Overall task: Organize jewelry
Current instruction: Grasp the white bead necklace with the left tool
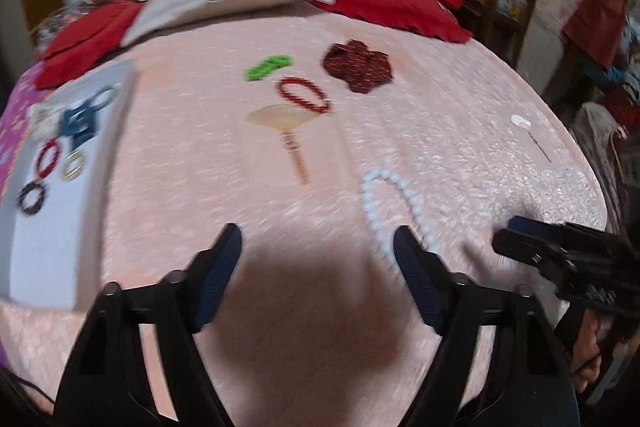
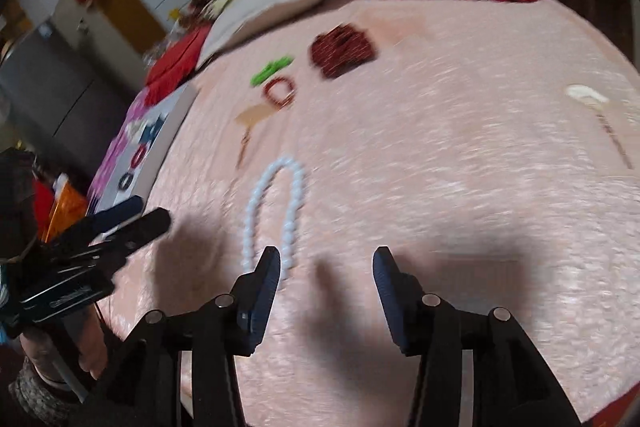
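Bed: I see a pink bedspread [image 1: 200, 155] with jewelry spread over it.
Necklace: the white bead necklace [image 2: 276, 211] lies in a long loop on the bedspread, my landmark.
Left claw [image 1: 318, 255]: open, empty, above the bedspread, its right finger in front of the necklace's near end.
Right claw [image 2: 326, 279]: open, empty, its left finger overlapping the necklace's near end; I cannot tell whether it touches.
Fan pin: a fan-shaped pin [image 1: 280, 127] lies beyond the necklace.
Red bracelet [image 1: 304, 94]: just past the pin.
Green piece [image 1: 267, 67]: beyond the bracelet.
Dark red piece [image 1: 358, 67]: beside the green one.
White board [image 1: 60, 187]: far left of the necklace, carrying several small rings.
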`<state>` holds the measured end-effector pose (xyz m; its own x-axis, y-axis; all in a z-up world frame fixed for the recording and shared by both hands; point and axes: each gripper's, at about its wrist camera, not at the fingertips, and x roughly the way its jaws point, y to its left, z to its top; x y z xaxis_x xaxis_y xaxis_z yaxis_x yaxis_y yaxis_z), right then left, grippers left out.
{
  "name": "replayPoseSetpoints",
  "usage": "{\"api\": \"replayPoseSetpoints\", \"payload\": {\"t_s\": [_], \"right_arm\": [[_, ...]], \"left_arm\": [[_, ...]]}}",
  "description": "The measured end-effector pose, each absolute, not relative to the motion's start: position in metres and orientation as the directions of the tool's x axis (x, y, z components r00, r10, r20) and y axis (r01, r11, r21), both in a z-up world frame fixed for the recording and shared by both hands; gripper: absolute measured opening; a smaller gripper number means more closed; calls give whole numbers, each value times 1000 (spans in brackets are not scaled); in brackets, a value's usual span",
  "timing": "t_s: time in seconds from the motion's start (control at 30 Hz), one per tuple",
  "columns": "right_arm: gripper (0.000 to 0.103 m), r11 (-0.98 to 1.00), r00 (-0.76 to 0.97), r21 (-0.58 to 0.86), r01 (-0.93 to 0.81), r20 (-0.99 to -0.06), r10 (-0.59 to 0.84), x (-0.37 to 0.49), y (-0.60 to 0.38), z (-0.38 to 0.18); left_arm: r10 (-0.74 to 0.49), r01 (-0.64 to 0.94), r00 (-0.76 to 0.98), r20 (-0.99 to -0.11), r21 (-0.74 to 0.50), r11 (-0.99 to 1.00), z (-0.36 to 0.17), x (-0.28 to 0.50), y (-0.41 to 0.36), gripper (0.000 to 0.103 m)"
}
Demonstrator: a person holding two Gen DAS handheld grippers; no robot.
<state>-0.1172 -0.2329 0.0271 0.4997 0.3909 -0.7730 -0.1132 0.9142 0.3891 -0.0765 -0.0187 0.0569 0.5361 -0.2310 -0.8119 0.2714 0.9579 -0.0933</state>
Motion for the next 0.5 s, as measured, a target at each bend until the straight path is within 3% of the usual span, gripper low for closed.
{"api": "replayPoseSetpoints", "payload": {"t_s": [0.03, 0.37, 0.4, 0.43, 0.47, 0.5], "right_arm": [[46, 915, 516, 389, -101, -766, 383, -119, -238, 29], [46, 905, 563, 421, -60, -734, 379, -132, -266, 28], [46, 904, 563, 424, -58, -734, 380, -132, -267, 27], [46, 903, 563, 426, -56, -733, 381, -132, -268, 26], [46, 902, 563, 428, -53, -733, 381, -132, -268, 24], [46, 902, 561, 428, -50, -735, 380, -132, -269, 23]], "left_arm": [[-246, 287, 524, -815, -103, 952, 55, -71, -24, 57], [-308, 402, 399, -864, -137, 905, 25, -23, -67, 56], [-299, 408, 396, -868, -125, 904, 23, -23, -69, 49], [-288, 411, 394, -873, -113, 904, 21, -22, -71, 22], [-259, 415, 379, -888, -87, 906, 17, -22, -73, 7], [-240, 414, 388, -890, -65, 908, 17, -23, -73, 8]]}}
